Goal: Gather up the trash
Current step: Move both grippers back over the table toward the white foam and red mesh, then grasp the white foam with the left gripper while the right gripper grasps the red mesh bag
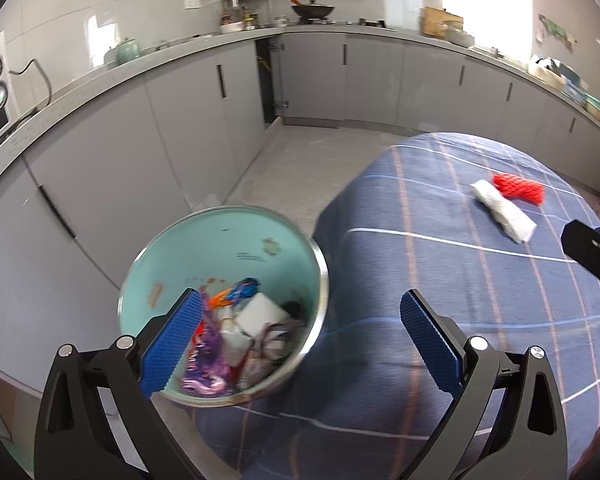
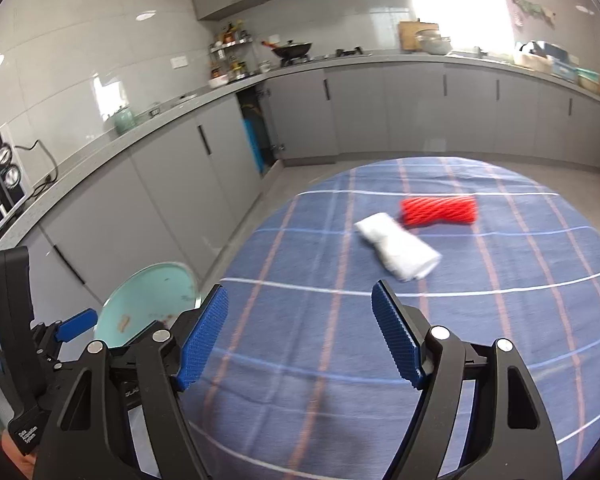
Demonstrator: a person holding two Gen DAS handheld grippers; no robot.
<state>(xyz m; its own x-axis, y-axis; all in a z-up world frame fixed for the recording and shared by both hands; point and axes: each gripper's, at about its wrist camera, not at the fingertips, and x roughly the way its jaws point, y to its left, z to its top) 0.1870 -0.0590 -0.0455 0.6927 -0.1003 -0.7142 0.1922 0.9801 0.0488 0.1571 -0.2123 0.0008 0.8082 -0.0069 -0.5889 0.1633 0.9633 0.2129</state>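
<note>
Jaws of the left gripper (image 1: 300, 336) stand wide apart and empty above the teal trash bin (image 1: 224, 304), which holds wrappers at 7 o'clock beside the plaid counter (image 1: 440, 280). Right wrist view: the right gripper (image 2: 300, 336) is likewise spread, empty; the white foam net (image 2: 398, 252) and red foam net (image 2: 440, 210) lie touching at 1 o'clock.
</note>
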